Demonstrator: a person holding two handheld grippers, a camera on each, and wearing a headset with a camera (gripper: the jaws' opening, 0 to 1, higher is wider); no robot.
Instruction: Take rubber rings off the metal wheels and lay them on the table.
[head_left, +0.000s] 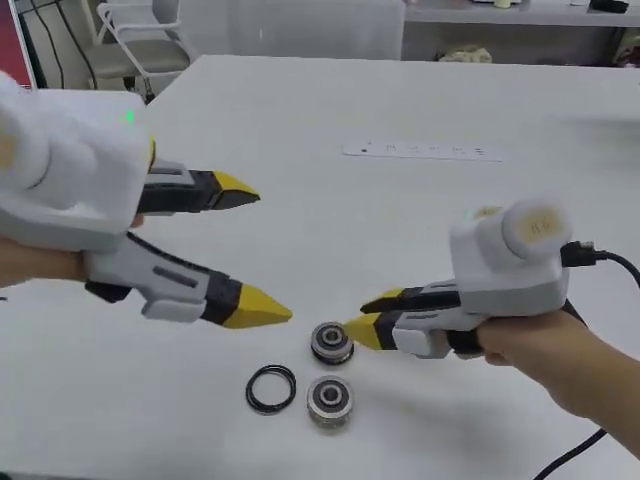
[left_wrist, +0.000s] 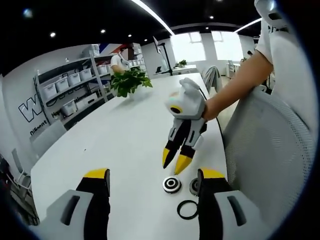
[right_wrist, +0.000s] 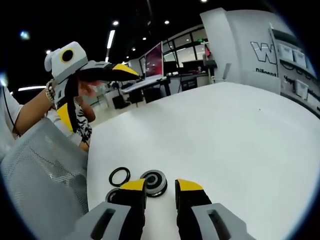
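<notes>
Two small metal wheels lie near the table's front edge, one (head_left: 332, 342) just beyond the other (head_left: 329, 398). A loose black rubber ring (head_left: 271, 388) lies flat to their left. My right gripper (head_left: 362, 315) hovers with its yellow tips right beside the farther wheel (right_wrist: 154, 182). Its jaws are a narrow gap apart with nothing between them. My left gripper (head_left: 258, 253) is held above and left of the wheels, wide open and empty. In the left gripper view the ring (left_wrist: 188, 209) and a wheel (left_wrist: 171, 184) lie ahead, below the right gripper (left_wrist: 174, 161).
A white power strip (head_left: 425, 151) lies flat farther back on the white table (head_left: 300, 110). A black cable (head_left: 606, 262) trails from the right gripper. A chair (head_left: 140, 40) stands beyond the far left corner. A potted plant (left_wrist: 129, 80) sits far down the table.
</notes>
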